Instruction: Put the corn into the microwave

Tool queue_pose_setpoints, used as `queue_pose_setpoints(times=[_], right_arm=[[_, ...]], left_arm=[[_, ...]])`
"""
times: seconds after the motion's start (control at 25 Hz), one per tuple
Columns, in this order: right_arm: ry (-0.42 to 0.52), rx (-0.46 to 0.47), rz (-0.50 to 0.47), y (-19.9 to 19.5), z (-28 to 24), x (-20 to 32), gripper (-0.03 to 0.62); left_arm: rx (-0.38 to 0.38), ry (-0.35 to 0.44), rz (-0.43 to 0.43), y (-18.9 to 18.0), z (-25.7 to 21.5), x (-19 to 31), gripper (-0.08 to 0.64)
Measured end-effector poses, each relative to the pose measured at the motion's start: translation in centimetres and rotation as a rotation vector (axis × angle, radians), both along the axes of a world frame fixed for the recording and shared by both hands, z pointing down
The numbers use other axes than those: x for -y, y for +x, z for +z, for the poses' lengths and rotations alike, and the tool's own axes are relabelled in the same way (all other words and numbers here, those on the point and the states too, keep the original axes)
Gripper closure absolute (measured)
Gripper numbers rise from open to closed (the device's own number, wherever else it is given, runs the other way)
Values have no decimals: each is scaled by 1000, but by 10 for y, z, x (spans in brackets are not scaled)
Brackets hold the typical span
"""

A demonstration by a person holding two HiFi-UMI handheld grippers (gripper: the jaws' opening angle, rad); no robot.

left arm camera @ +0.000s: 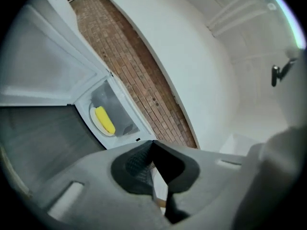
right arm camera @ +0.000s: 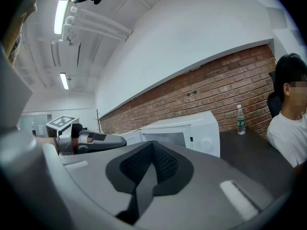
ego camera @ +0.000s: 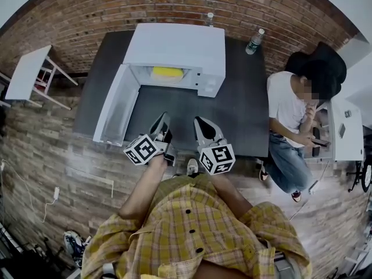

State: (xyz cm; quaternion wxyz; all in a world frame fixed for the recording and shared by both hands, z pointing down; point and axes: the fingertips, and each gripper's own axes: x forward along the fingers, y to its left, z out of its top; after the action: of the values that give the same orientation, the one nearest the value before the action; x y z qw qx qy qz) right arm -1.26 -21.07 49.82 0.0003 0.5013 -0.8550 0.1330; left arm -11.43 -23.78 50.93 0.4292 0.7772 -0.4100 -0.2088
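The yellow corn [ego camera: 167, 73] lies on the round plate inside the white microwave [ego camera: 174, 48], whose door [ego camera: 113, 106] hangs wide open to the left. In the left gripper view the corn [left arm camera: 104, 120] shows on its plate inside the cavity. My left gripper [ego camera: 164, 118] is shut and empty, held in front of the microwave opening, rolled on its side. My right gripper [ego camera: 197, 121] is beside it, shut with nothing in its jaws. In the right gripper view the left gripper [right arm camera: 96, 140] shows at the left, before the microwave [right arm camera: 187, 133].
The dark table [ego camera: 244, 115] carries the microwave and a water bottle [ego camera: 254, 41] at its back right; another bottle [ego camera: 209, 19] stands behind the microwave. A seated person [ego camera: 296, 109] is at the table's right end. A white side table [ego camera: 26, 71] stands at the left.
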Motion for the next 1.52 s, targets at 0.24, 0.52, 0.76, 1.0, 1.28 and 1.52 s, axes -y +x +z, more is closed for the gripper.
queue_pose_setpoints(times=[0.24, 0.52, 0.76, 1.0, 1.28, 1.52], right_arm=[[3, 9, -3, 1, -3, -7, 591], [14, 9, 3, 5, -7, -13, 591], [25, 4, 2, 4, -9, -17, 592], [40, -6, 6, 6, -13, -21, 592], [50, -11, -2, 4, -15, -22, 592], [52, -15, -12, 1, -14, -22, 592]], left_arm=[[251, 136, -2, 2, -10, -19, 565], [463, 250, 28, 10, -17, -38, 565], [677, 375, 1, 16, -30, -45, 565], [743, 405, -9, 16, -31, -51, 565], [785, 430, -18, 14, -34, -54, 565], [794, 433, -10, 13, -32, -56, 565]])
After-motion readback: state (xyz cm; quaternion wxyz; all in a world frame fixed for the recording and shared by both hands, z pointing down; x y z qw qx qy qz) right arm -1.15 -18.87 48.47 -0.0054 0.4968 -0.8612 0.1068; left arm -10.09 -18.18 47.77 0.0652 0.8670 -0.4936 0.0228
